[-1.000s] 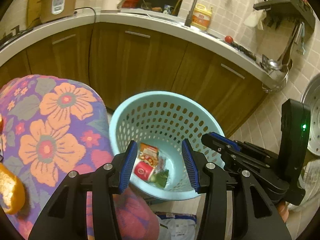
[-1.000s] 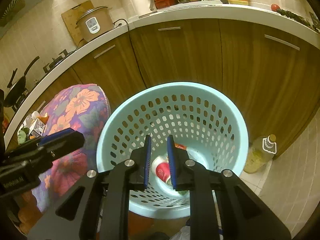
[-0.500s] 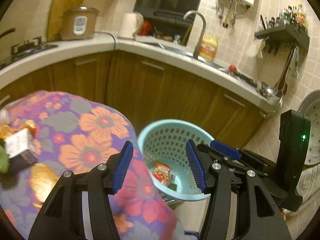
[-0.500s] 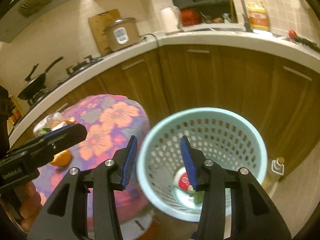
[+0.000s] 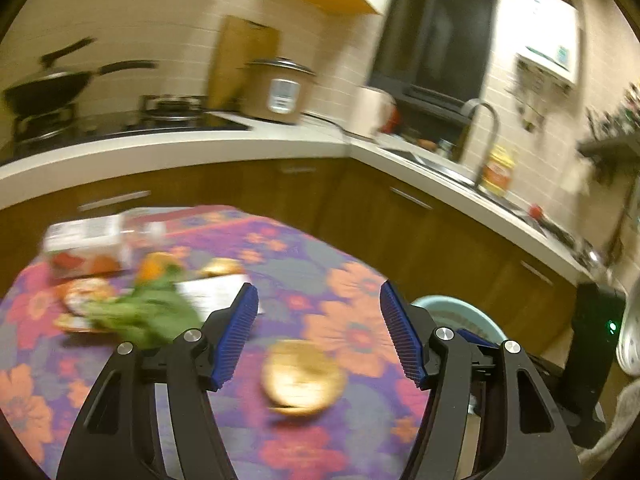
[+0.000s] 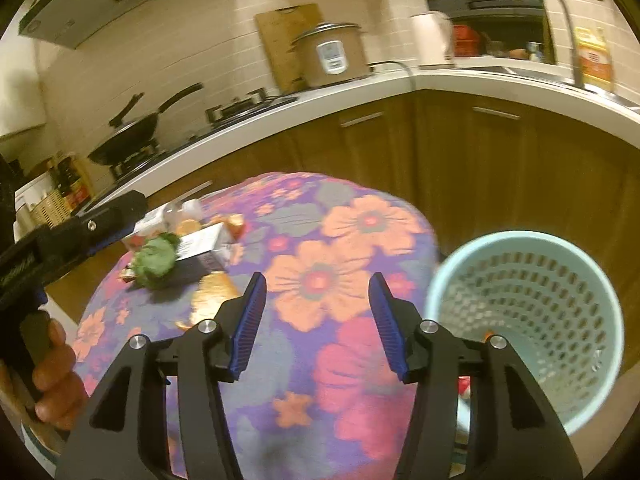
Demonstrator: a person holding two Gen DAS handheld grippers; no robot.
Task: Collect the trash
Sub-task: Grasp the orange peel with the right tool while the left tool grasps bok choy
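My left gripper and right gripper, jaws just spread and empty, should straddle one peel squarely before closing.

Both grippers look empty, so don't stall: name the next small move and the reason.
Probably ease the left gripper down onto the orange peel lying just ahead of it on the flowered tablecloth: its jaws have been opening, nothing is between them, and scraps remain.
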